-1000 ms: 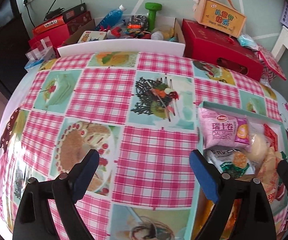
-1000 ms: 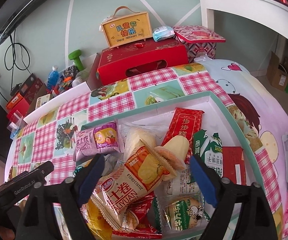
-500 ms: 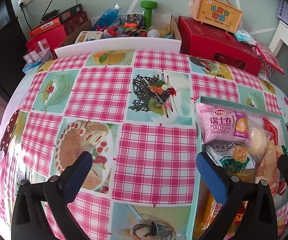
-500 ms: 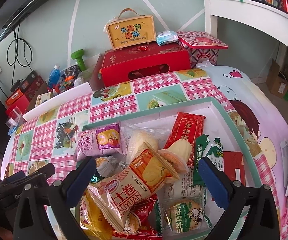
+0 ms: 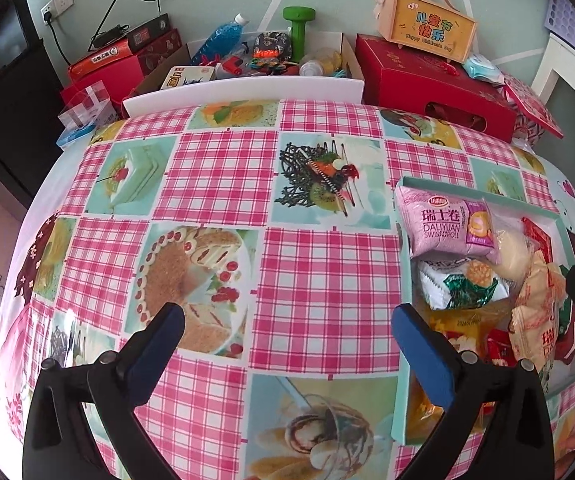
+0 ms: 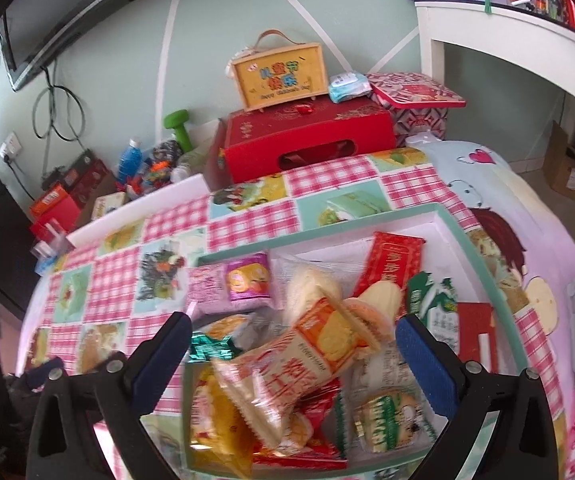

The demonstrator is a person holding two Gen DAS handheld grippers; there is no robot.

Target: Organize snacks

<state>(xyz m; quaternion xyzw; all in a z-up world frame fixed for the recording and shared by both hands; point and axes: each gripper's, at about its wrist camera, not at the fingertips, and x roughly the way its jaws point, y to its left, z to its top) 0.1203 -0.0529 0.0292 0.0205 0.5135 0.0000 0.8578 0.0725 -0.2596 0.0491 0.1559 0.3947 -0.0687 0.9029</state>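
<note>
A shallow teal-rimmed tray (image 6: 453, 226) sat on the pink checked tablecloth (image 5: 215, 168) and filled the lower middle of the right wrist view. Snacks lay heaped in it. A pink swiss roll packet (image 6: 229, 282) rested at its upper left corner, and a long red packet (image 6: 393, 264) leaned toward the upper right. A green and white packet (image 6: 433, 306) lay just right of centre, and a flat red packet (image 6: 475, 334) touched the right wall. An orange swiss roll packet (image 6: 307, 354) lay tilted across the top of the pile. A yellow bag (image 6: 215, 420) sat below it at the lower left.

The right gripper (image 6: 287, 340) hung above the pile with its jaws spread wide and nothing between them. The left gripper (image 5: 287, 334) was equally wide open and empty over bare cloth, at the bottom of its frame.

The left wrist view showed only the tray's left part (image 5: 403, 384) at the right edge. There the pink packet (image 5: 443, 220) read clearly, with a white and green bag (image 5: 459, 284) below it. That view looked down into an open white box (image 5: 243, 88) at the top centre. It held a blue bottle (image 5: 219, 38), a green dumbbell (image 5: 298, 26) and small toys. The right wrist view saw this box only from the side, at the left. It alone showed the whole red gift box (image 6: 307, 140) with the yellow carry case (image 6: 281, 76) on top. It alone also showed a white shelf unit (image 6: 499, 36) at the upper right.
</note>
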